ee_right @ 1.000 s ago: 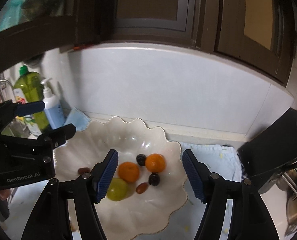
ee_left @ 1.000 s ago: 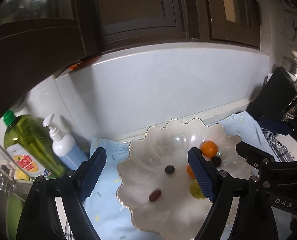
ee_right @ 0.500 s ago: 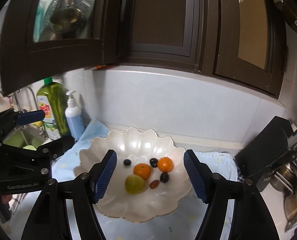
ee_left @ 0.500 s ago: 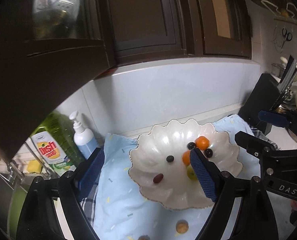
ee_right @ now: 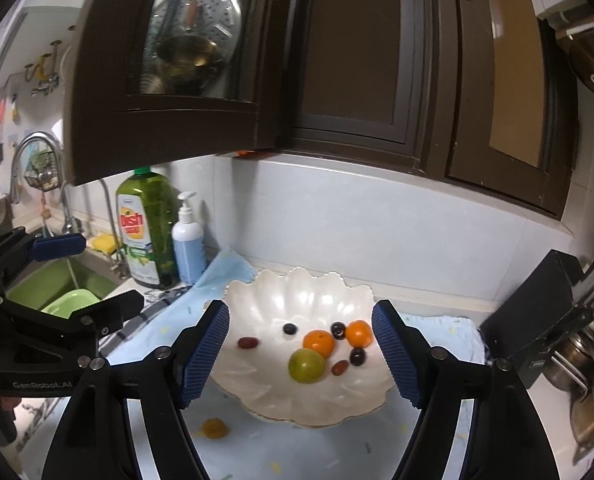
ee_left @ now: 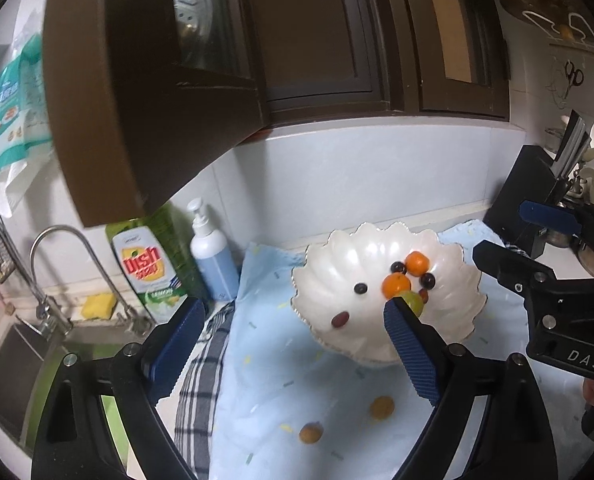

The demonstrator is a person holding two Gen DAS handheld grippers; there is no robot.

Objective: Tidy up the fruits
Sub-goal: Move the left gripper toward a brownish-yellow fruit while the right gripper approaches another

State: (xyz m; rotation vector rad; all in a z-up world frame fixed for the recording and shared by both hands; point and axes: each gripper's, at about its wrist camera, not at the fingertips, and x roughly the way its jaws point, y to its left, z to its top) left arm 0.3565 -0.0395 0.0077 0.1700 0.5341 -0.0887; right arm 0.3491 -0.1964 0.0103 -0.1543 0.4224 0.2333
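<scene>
A: Where was the fruit?

B: Most of it lay in the bowl (ee_right: 257, 300), ahead of the right gripper (ee_right: 300, 354) and framed by its jaws. A green fruit (ee_right: 306, 365) sat nearest, two oranges (ee_right: 318, 342) just beyond it, and dark grapes (ee_right: 357, 356) and a red grape (ee_right: 248, 343) were scattered around.

A: Anything outside the bowl?

B: Two small brown fruits (ee_left: 381, 407) lay on the blue cloth (ee_left: 273, 360), between the left gripper's (ee_left: 293, 340) jaws and nearer than the bowl. The right view showed one of them just inside its left jaw.

A: Were the jaws gripping anything?

B: No. Both pairs were released and opening. Nothing was pressed between either pair; the bowl and fruit only showed through the gaps.

A: And around the bowl?

B: The bowl stood on the blue cloth, with a checked cloth (ee_left: 201, 368) tucked under that one's left edge, near the left gripper's left jaw. Beyond that jaw stood a pump bottle (ee_left: 211, 256) and a green dish-soap bottle (ee_left: 153, 264), then a tap (ee_left: 77, 264) over a sink (ee_right: 45, 288). A black block (ee_right: 537, 312) stood beyond the right gripper's right jaw.
</scene>
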